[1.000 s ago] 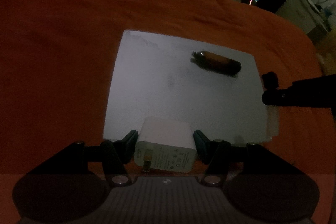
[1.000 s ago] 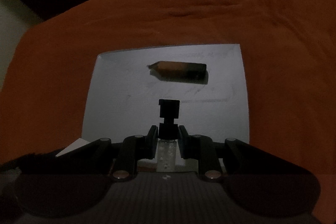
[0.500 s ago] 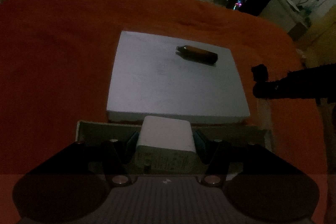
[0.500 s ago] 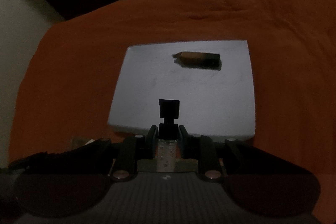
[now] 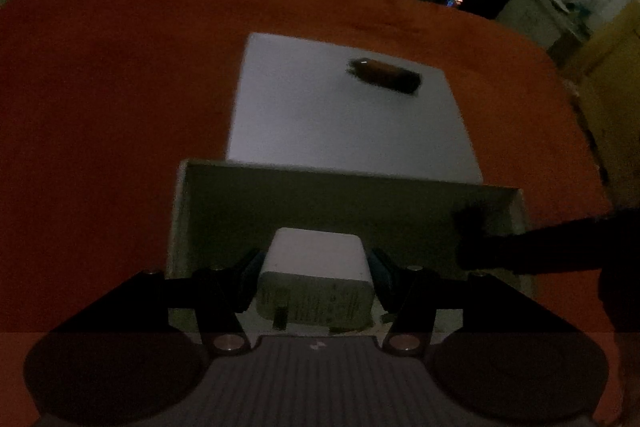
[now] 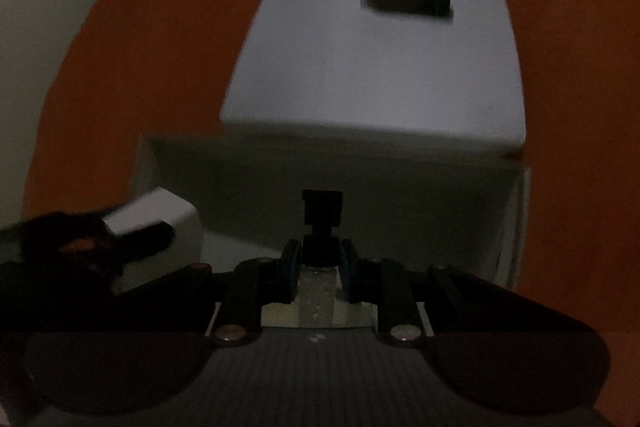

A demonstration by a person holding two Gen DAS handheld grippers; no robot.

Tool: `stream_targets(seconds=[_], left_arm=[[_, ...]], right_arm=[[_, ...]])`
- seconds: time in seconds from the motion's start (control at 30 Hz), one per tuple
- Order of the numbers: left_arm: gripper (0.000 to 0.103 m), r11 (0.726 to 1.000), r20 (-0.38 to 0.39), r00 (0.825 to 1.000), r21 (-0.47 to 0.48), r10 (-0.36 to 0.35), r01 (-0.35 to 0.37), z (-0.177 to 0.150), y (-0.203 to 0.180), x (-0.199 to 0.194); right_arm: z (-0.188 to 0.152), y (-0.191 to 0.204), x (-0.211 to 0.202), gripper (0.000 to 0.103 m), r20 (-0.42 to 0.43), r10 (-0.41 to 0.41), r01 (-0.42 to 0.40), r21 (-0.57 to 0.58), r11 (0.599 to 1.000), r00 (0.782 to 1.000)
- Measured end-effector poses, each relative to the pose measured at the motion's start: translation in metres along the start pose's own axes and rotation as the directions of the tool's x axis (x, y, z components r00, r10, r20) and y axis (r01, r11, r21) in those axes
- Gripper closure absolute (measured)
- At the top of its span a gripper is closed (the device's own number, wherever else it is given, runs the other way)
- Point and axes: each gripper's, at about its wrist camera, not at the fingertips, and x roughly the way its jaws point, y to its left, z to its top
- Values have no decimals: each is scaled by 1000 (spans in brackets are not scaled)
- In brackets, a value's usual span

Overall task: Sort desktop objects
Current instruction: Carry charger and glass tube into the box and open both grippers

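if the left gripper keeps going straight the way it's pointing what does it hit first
Probably the far wall of the open box ahead of the left gripper, which holds the white charger. Depth is unclear in this dim view.

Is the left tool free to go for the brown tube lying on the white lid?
Probably not yet. The left tool is shut on the white charger, over the open box. The brown tube lies unobstructed on the white lid.
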Motion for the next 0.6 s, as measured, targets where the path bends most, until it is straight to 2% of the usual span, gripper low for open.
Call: stream_targets(seconds=[0.2,0.6], left_arm=[[51,999,-34,998,17,44,-44,-23,10,9],[51,993,-153,983,70,104,-94,-67,17,43]], right_arm=[[-11,-14,35,81,-86,-68,70,13,997,994],[-27,-38,63,81,-150,-124,131,38,991,981]])
